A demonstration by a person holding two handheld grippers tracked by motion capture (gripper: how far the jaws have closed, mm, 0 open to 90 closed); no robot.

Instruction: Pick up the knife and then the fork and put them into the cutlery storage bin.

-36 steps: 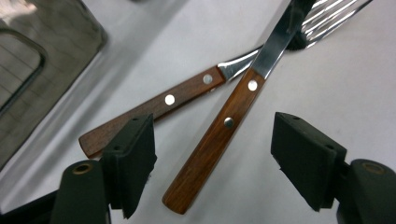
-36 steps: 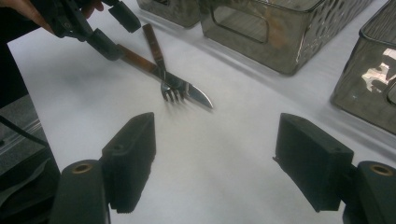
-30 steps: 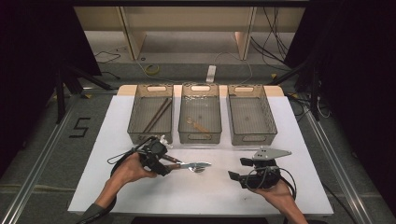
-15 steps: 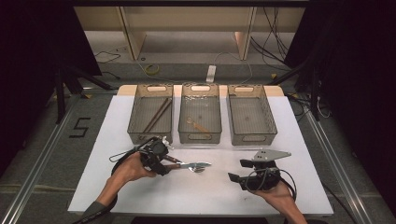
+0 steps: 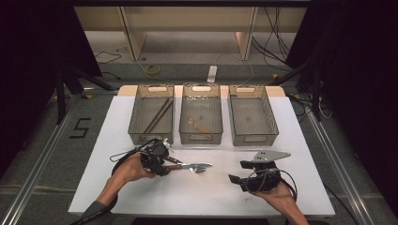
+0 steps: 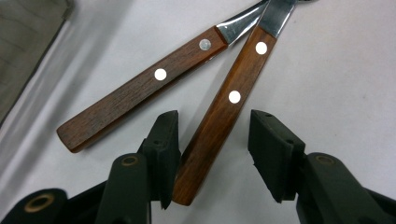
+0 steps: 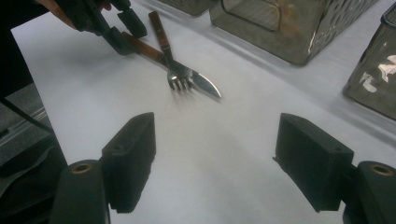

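A fork (image 5: pixel 201 168) (image 7: pixel 180 81) and a knife (image 5: pixel 202 164) (image 7: pixel 205 86), both with rivetted wooden handles, lie crossed on the white table (image 5: pixel 202 197) left of centre. My left gripper (image 5: pixel 165 165) (image 6: pixel 215 123) is open and low over the handle ends. One wooden handle (image 6: pixel 219 121) lies between its jaws, against the left one, with a gap at the right one. The other handle (image 6: pixel 140 98) lies outside, to the left. My right gripper (image 5: pixel 238 171) (image 7: pixel 215 135) is open and empty at the front right, pointing at the utensils.
Three clear bins stand in a row behind the utensils. The left bin (image 5: pixel 150 137) holds brown sticks (image 5: pixel 157 115), the middle bin (image 5: pixel 201 138) a small wooden piece (image 5: pixel 199 125), and the right bin (image 5: pixel 256 139) looks bare. Cables trail from both grippers.
My left gripper has edged slightly right along the handles. The fork, the knife and my right gripper have stayed where they were.
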